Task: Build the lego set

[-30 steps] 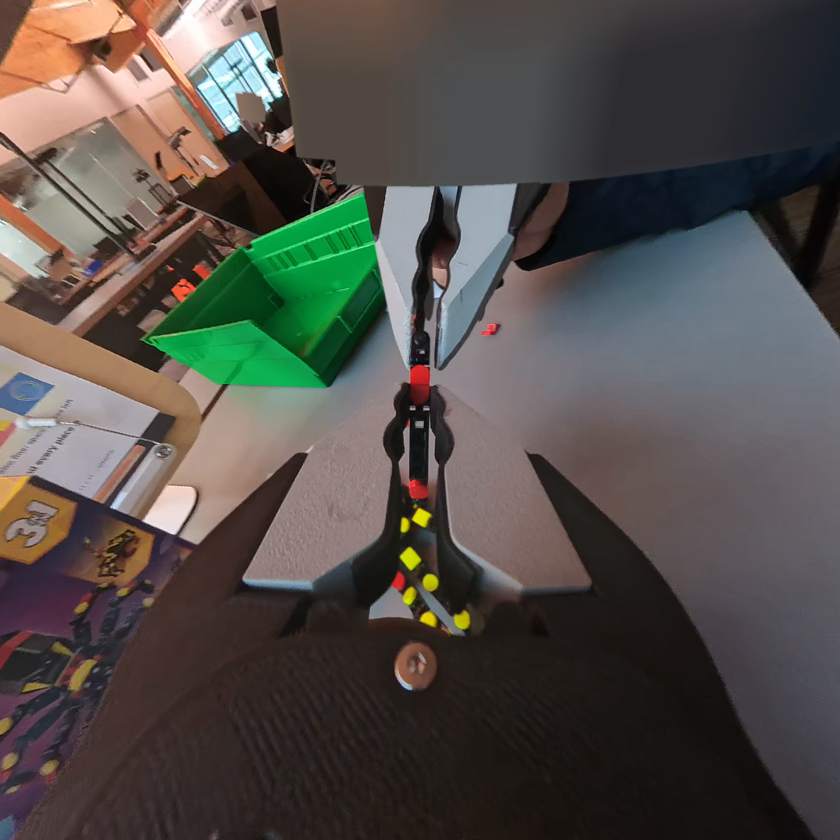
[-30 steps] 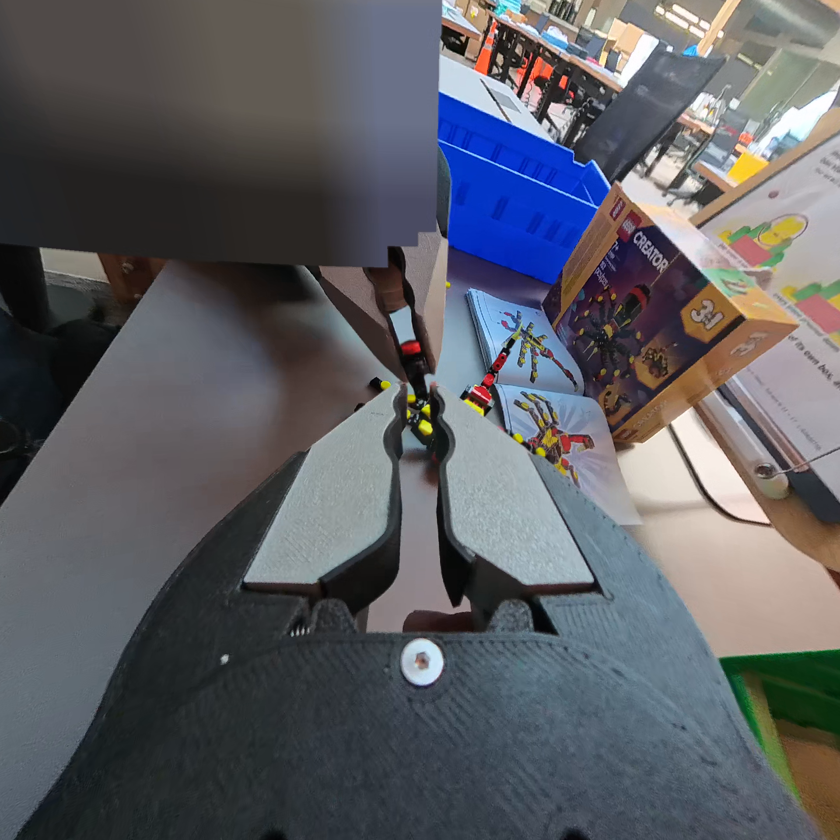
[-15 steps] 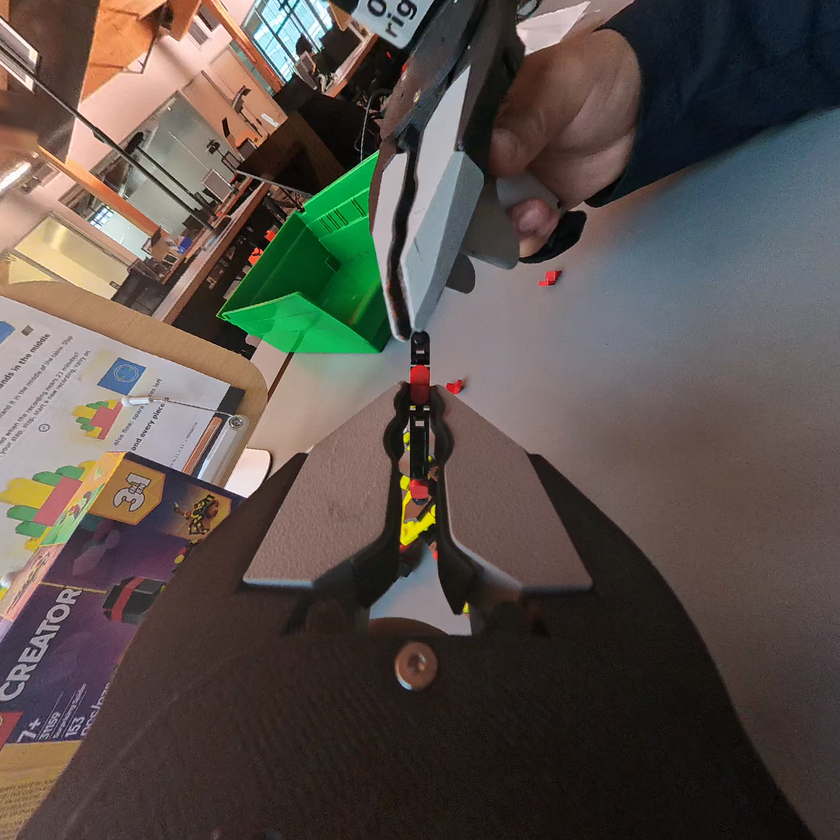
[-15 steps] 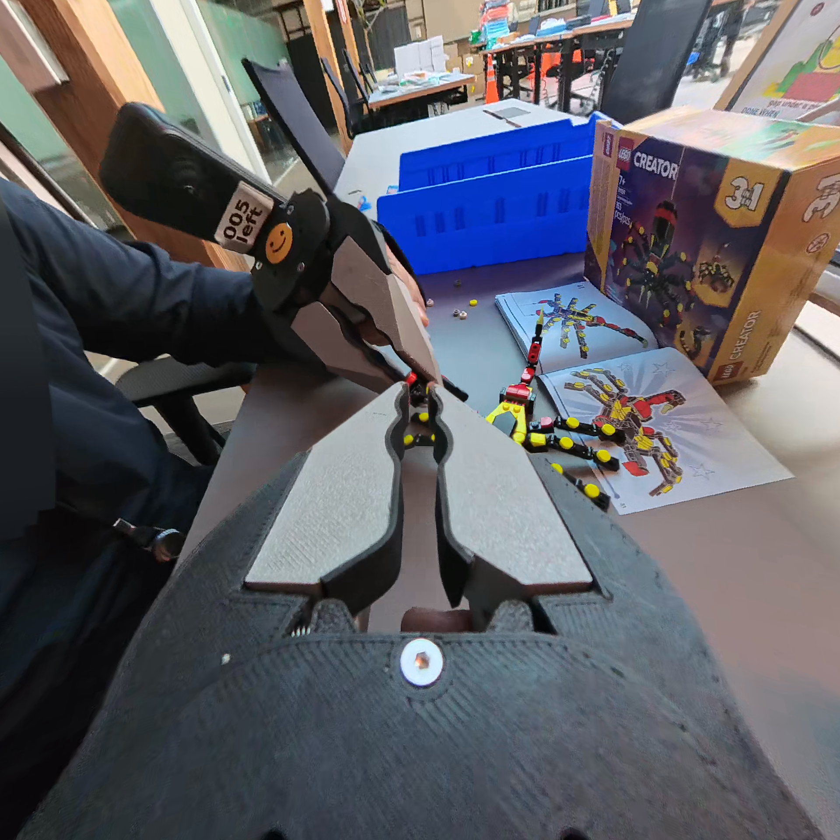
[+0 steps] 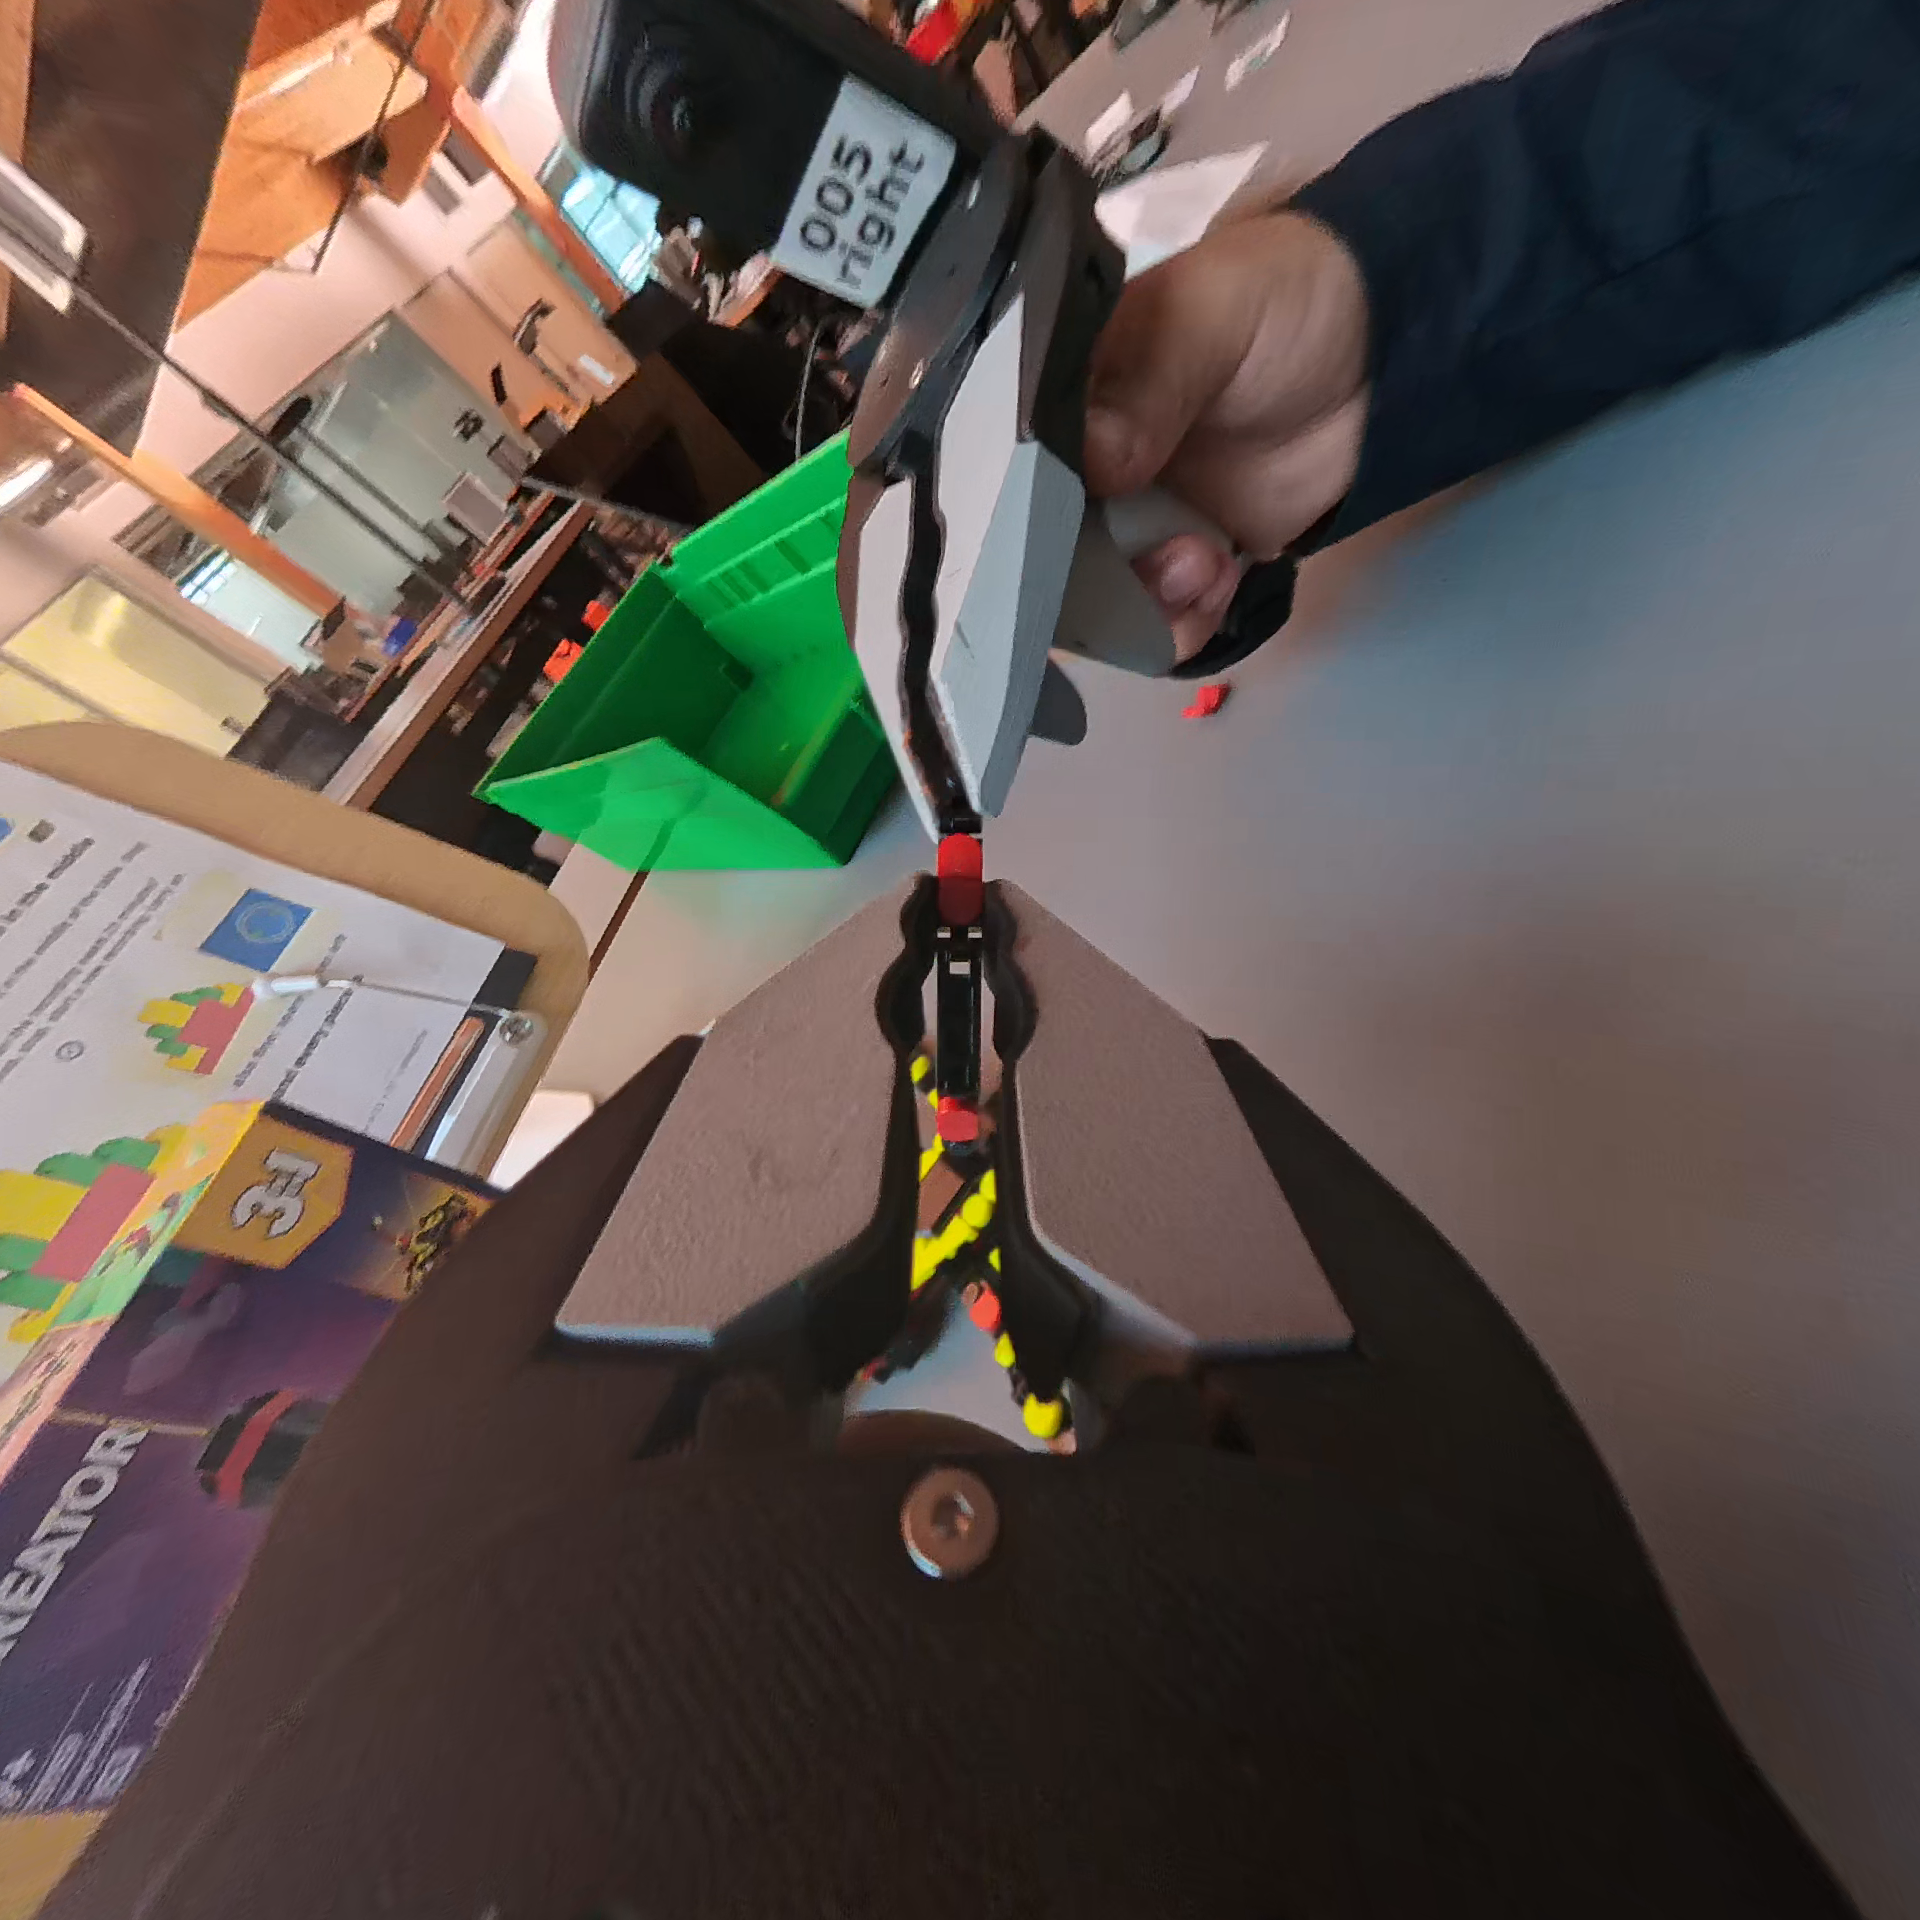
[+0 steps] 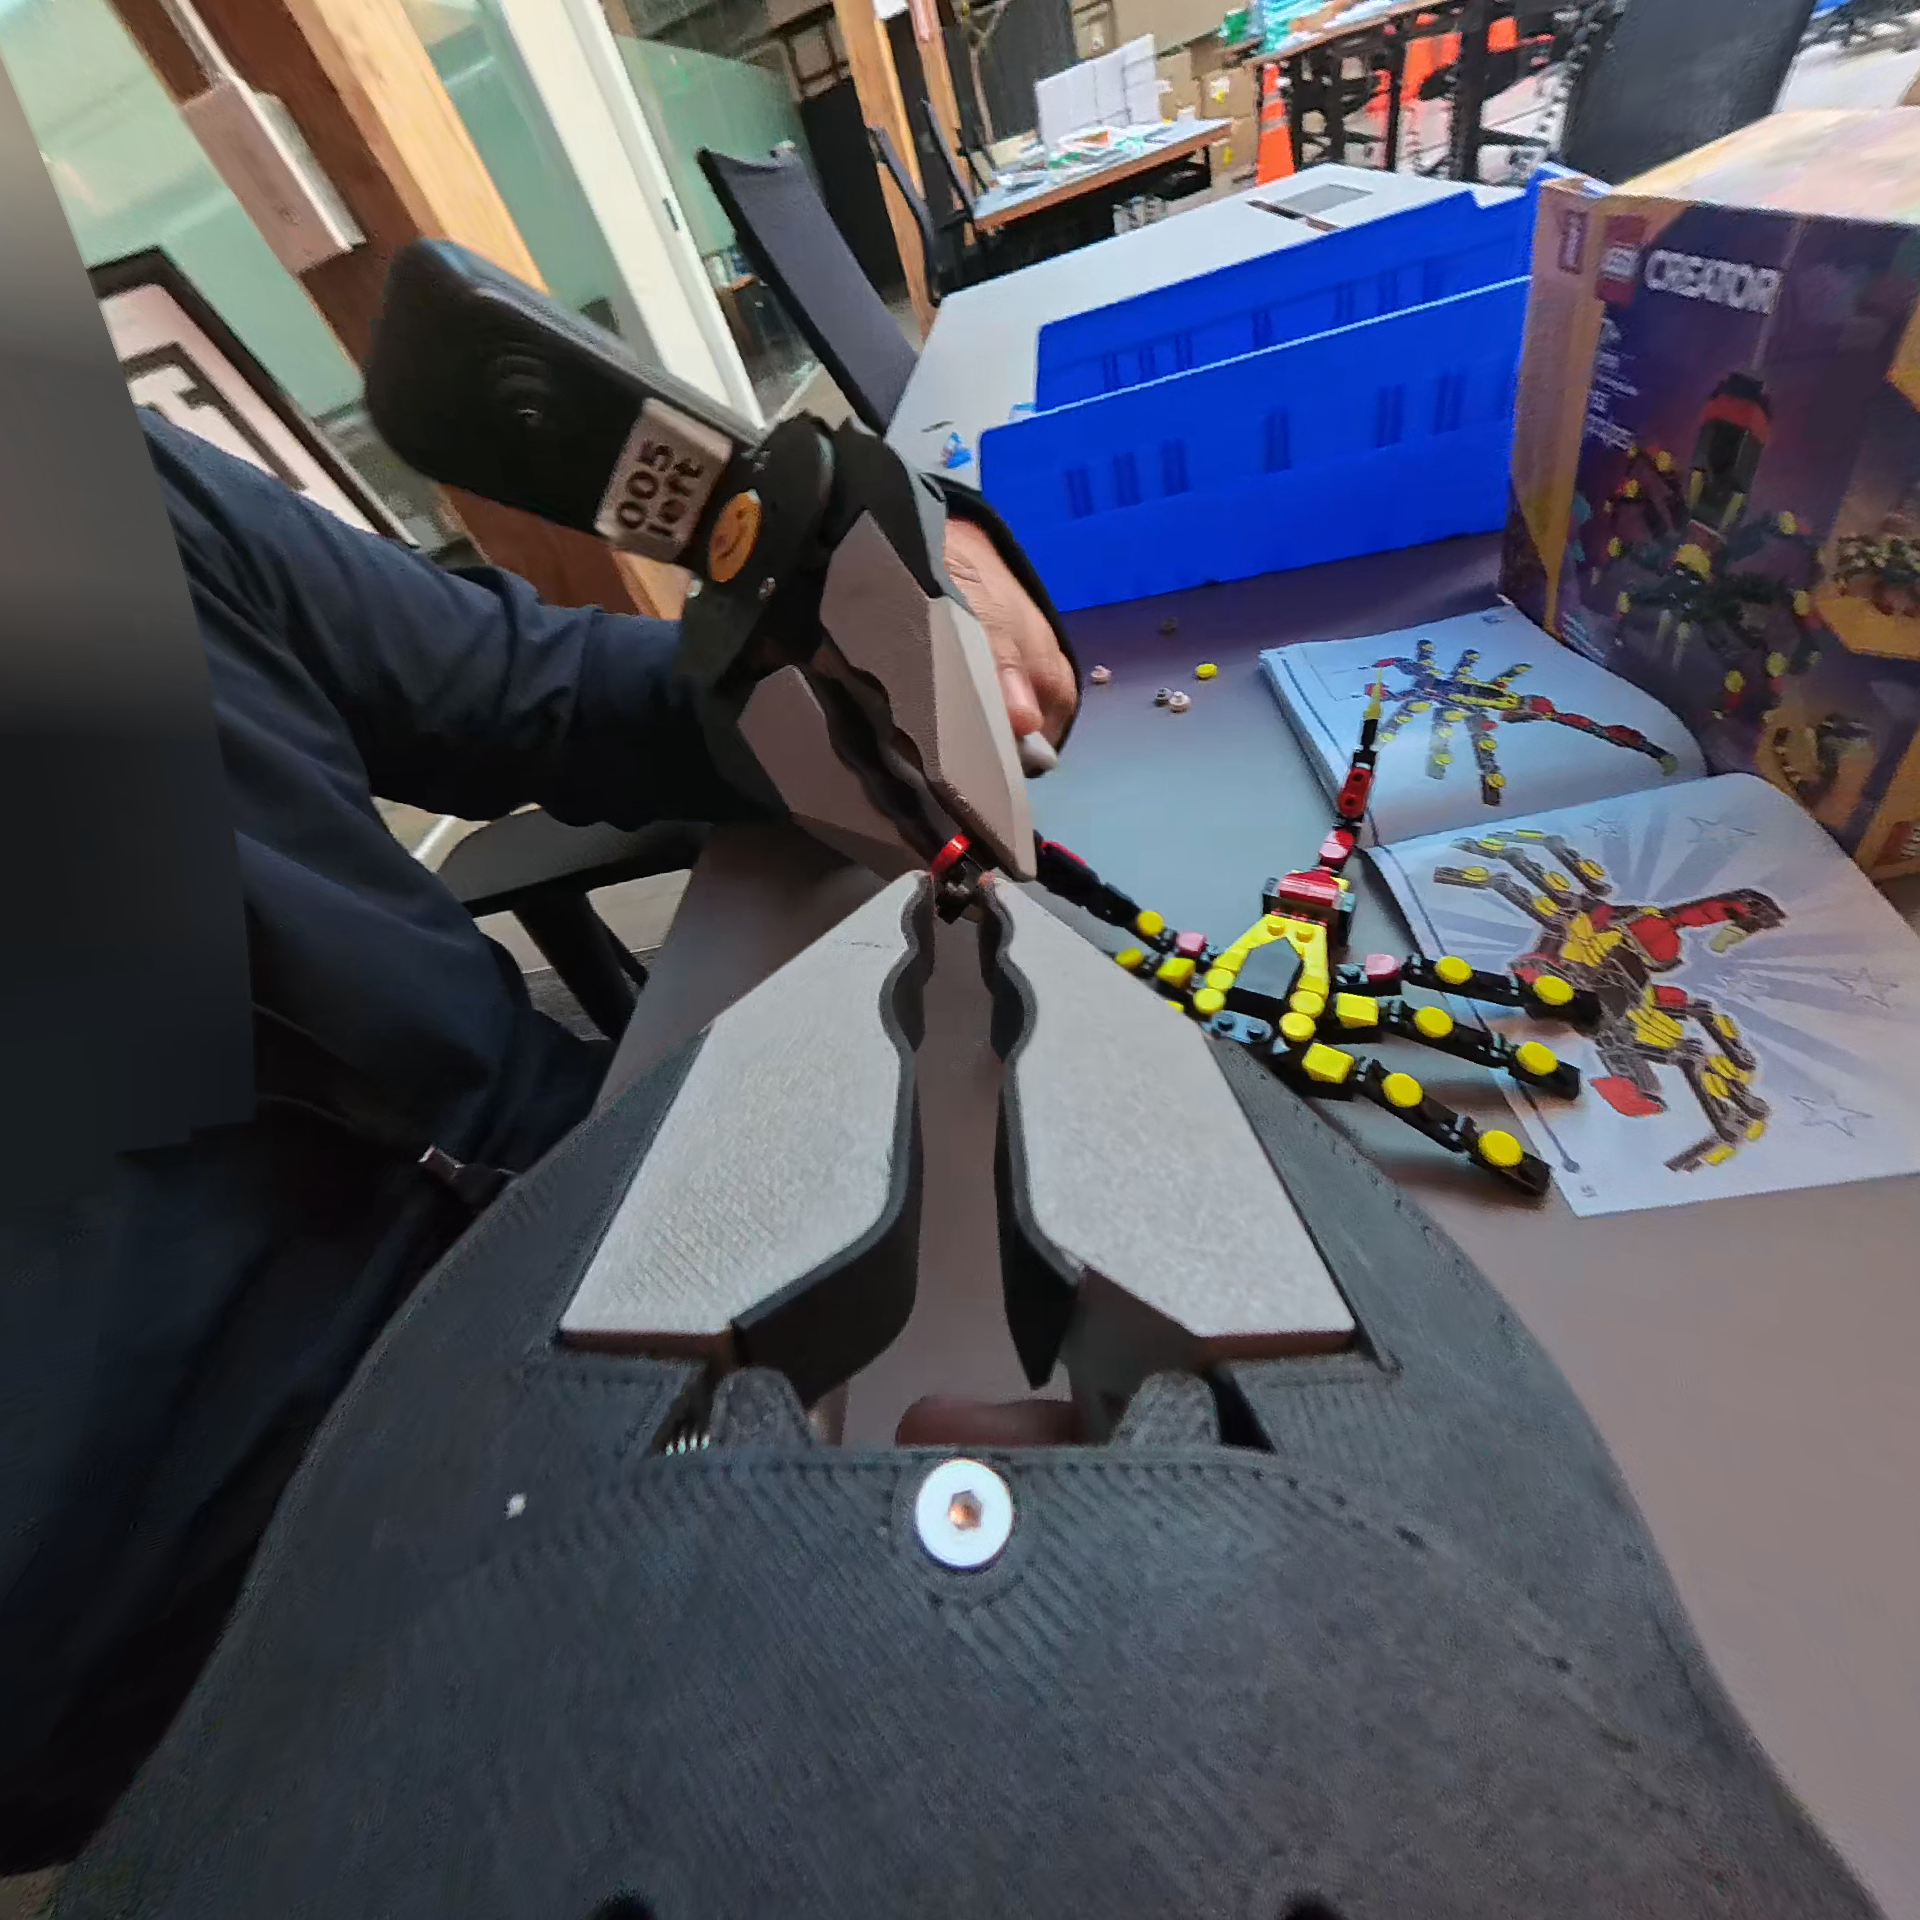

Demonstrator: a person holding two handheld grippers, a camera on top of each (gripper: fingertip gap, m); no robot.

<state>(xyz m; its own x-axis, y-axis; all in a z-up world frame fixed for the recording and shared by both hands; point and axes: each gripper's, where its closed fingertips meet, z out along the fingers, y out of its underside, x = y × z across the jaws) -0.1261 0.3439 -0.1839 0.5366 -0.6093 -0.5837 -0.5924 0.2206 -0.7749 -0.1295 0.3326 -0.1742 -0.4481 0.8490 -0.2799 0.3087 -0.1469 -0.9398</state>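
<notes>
Your left gripper (image 5: pixel 958 904) clamps the spider leg (image 5: pixel 957 1023); your right gripper (image 6: pixel 957 902) pinches its tip. Only the left view shows the green bin (image 5: pixel 717 727); contents unclear.

Both wrist cameras face each other closely, sharing the lego leg (image 5: pixel 957 997).

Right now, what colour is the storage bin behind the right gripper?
Green bin, clearest in the left wrist view.

L hand-held gripper (image 5: pixel 958 914) & R hand-held gripper (image 6: pixel 956 899) pinched closed (tips nearly meeting).
</notes>
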